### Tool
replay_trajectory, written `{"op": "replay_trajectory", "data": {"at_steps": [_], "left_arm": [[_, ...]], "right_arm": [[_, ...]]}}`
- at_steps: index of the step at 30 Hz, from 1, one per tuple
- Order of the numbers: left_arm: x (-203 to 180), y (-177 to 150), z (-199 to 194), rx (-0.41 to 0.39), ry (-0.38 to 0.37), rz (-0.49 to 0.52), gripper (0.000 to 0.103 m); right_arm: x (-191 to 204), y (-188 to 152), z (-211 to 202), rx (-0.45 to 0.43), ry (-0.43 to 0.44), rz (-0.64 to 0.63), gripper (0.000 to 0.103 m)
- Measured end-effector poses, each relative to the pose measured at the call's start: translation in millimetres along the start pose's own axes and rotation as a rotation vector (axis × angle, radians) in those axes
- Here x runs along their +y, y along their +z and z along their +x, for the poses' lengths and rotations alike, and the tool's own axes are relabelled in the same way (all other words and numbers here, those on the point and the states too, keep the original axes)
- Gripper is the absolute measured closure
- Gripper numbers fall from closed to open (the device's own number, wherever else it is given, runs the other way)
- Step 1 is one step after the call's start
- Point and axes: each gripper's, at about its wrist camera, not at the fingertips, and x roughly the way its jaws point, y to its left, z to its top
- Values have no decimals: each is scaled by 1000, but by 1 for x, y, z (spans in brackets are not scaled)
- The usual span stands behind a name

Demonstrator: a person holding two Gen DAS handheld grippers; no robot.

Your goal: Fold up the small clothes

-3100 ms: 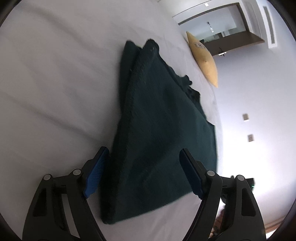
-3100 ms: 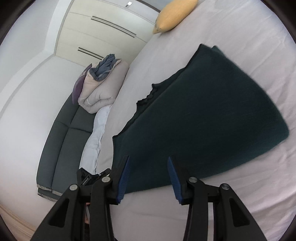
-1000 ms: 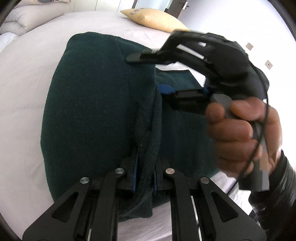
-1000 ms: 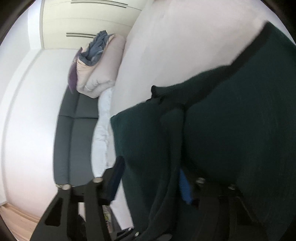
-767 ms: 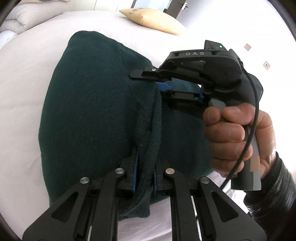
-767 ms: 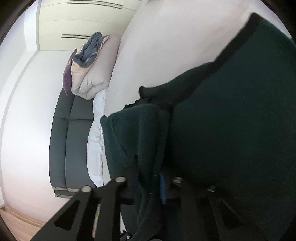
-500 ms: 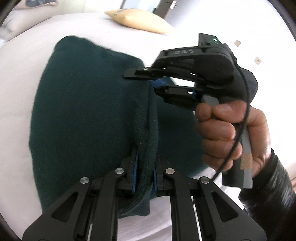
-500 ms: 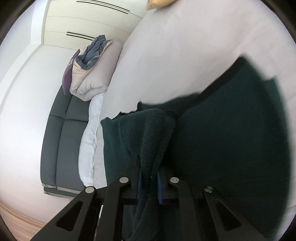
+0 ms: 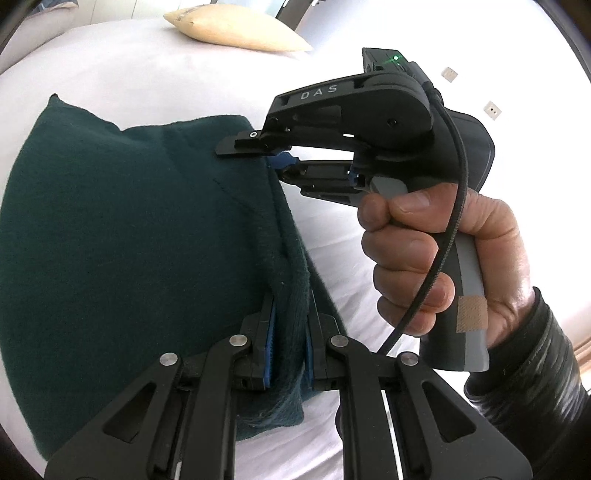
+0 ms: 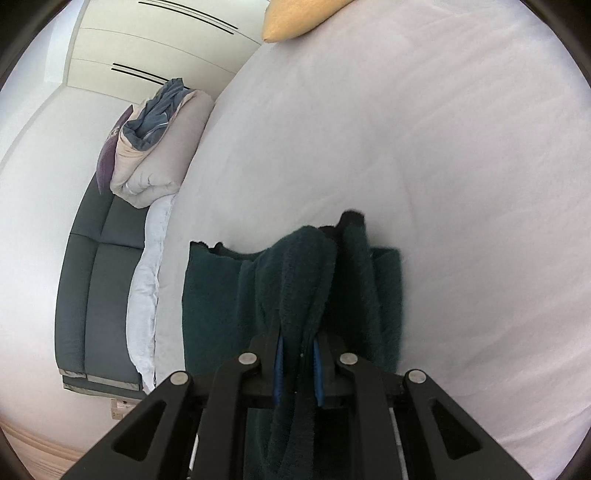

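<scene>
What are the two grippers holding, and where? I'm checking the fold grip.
Both hold the dark green garment by its bunched edge: left gripper near end, right gripper farther along.

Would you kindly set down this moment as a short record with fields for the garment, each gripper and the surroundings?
garment: dark green knit, one edge lifted off the white bed
left gripper: shut on the garment's edge
right gripper: shut on the same edge, further along
surroundings: yellow pillow, folded bedding on a grey sofa
</scene>
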Motion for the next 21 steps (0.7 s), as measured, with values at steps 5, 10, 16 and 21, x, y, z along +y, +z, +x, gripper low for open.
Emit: {"op": "replay_trajectory", "data": {"at_steps": [5, 10, 16, 21], "left_arm": [[20, -14, -2, 9, -22, -17, 87], [47, -37, -45, 22, -117, -57, 35], [104, -50, -118, -99, -135, -107, 34], [162, -44, -139, -125, -5, -144, 34]], "right_arm": [[-16, -2, 0, 14, -15, 14, 89], [-20, -13, -6, -15, 11, 49, 82], [-17, -51, -29, -5, 60, 49, 61], [-3, -102, -40, 5, -5, -10, 61]]}}
